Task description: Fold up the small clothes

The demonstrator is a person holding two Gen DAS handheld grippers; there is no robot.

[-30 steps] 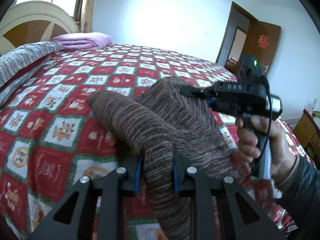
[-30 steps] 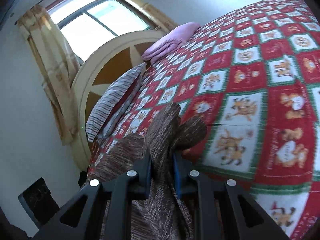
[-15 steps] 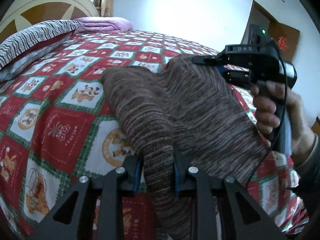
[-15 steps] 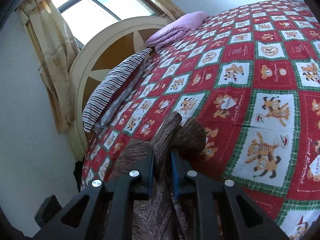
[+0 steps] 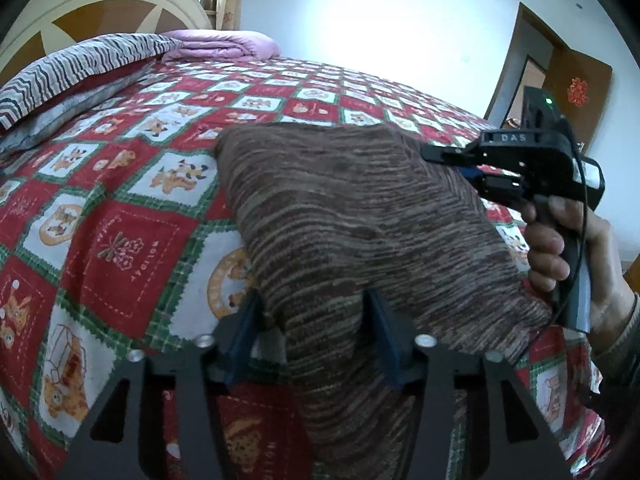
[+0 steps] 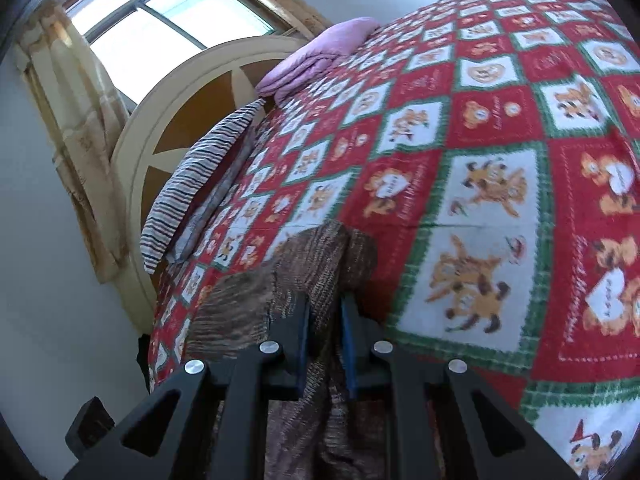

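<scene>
A brown striped knit garment (image 5: 352, 208) lies folded over on the red patchwork bedspread (image 5: 120, 240). My left gripper (image 5: 316, 320) straddles its near edge; the jaws are opening, with a gap between the left pad and the cloth. In the left wrist view my right gripper (image 5: 452, 156), held by a hand (image 5: 560, 248), pinches the garment's far right corner. The right wrist view shows that gripper (image 6: 325, 320) shut on a bunched fold of the garment (image 6: 316, 256), low over the bedspread (image 6: 480, 140).
A striped pillow (image 5: 68, 76) and a folded purple blanket (image 5: 224, 44) lie by the cream headboard (image 5: 100, 4) at the far left. A brown door (image 5: 576, 92) stands at the back right. A window (image 6: 160, 12) with a curtain (image 6: 80, 152) is behind the headboard.
The left jaws, shut on the garment before, have spread apart. The garment has come down and now lies flatter and wider on the bedspread. The right gripper has sunk with it.
</scene>
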